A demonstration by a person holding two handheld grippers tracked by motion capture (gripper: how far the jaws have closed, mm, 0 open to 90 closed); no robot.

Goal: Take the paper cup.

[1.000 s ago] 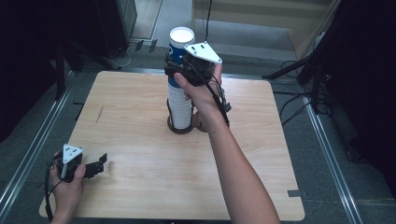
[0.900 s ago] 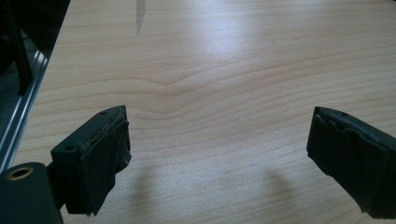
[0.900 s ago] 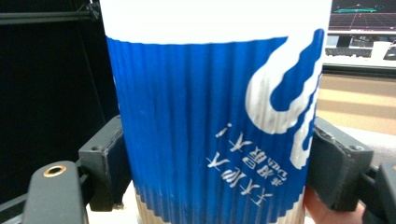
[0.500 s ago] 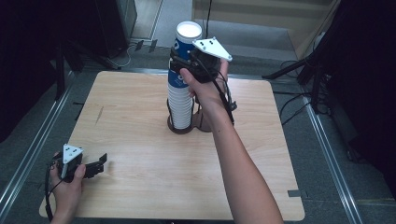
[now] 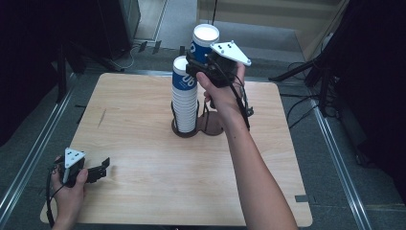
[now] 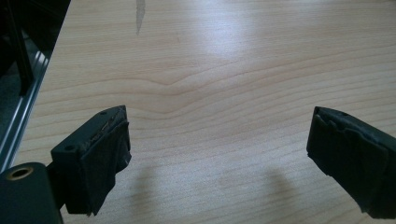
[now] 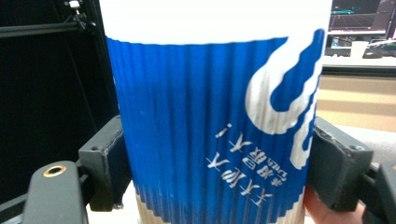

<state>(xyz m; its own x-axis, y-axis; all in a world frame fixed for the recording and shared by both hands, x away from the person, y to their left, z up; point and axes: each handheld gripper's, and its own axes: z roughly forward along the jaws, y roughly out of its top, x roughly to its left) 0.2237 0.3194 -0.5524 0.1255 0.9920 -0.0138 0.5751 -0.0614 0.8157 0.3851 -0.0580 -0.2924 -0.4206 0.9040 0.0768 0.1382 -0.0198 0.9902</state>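
The right tongs (image 5: 203, 64) pinch a blue-and-white paper cup (image 5: 204, 42) by its ribbed wall, holding it in the air just beside and above the cup stack (image 5: 184, 98) that stands in a dark holder (image 5: 186, 128) on the surface (image 5: 143, 158). The judged step is carrying the single cup clear. Doing it well likely means a light, even squeeze so the thin wall does not buckle, and keeping the cup upright. The left tongs (image 5: 98, 170) rest spread and empty near the surface's near-left corner.
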